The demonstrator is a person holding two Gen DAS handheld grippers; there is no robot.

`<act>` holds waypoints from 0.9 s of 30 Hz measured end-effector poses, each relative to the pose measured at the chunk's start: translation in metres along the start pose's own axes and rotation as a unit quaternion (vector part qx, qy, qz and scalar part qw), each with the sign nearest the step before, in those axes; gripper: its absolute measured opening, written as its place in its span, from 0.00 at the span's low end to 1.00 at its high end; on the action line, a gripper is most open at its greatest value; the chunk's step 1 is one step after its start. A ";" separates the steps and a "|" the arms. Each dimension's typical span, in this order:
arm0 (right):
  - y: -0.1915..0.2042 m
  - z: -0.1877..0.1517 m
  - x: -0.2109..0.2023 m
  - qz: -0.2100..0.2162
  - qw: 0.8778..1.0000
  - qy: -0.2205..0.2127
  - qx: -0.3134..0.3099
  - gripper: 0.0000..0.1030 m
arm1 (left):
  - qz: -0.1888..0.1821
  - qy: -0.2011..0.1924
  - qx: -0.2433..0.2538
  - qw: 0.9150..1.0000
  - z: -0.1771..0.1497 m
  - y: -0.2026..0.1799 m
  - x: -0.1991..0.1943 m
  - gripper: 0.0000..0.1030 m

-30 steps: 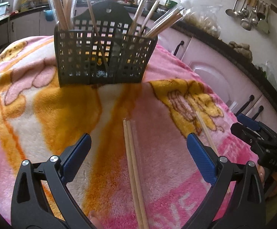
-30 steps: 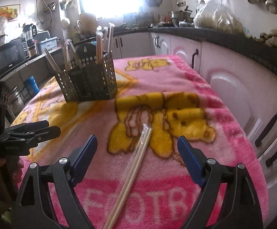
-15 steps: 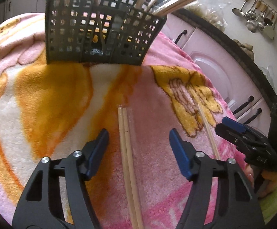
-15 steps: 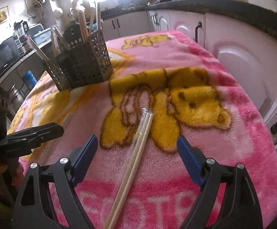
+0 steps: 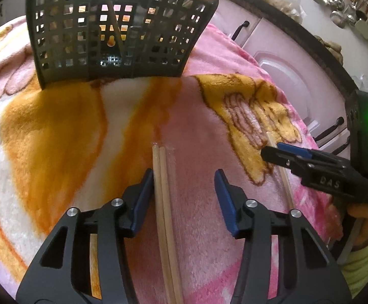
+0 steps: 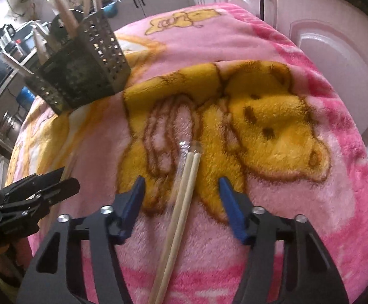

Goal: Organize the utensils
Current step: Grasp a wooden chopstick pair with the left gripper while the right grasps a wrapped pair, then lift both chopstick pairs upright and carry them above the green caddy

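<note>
Left tongs (image 5: 184,190) and right tongs (image 6: 181,197), half-narrowed and just closing, each straddled wrapped chopsticks (image 5: 164,202) to grab; basket (image 5: 112,38) at 12 o'clock.

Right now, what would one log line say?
left gripper: closing around chopsticks, not gripped | right gripper: closing around wrapped chopsticks, not gripped | basket: ahead
</note>
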State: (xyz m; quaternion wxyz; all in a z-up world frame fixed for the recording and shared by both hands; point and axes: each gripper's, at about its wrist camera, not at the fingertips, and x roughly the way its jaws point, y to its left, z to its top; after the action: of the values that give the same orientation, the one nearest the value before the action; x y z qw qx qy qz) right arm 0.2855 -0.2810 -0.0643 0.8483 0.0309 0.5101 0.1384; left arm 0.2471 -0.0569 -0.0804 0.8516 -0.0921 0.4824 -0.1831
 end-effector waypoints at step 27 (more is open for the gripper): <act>0.049 0.002 -0.065 0.134 0.982 -0.130 -0.037 0.11 | 0.030 -0.101 0.041 0.994 0.019 -0.001 -0.063 0.01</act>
State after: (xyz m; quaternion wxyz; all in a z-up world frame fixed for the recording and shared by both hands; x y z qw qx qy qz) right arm 0.2486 -0.2510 0.0017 0.8816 0.0858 0.3814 0.2646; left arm 0.2331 -0.0328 -0.0205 0.9041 -0.0609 0.3887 -0.1666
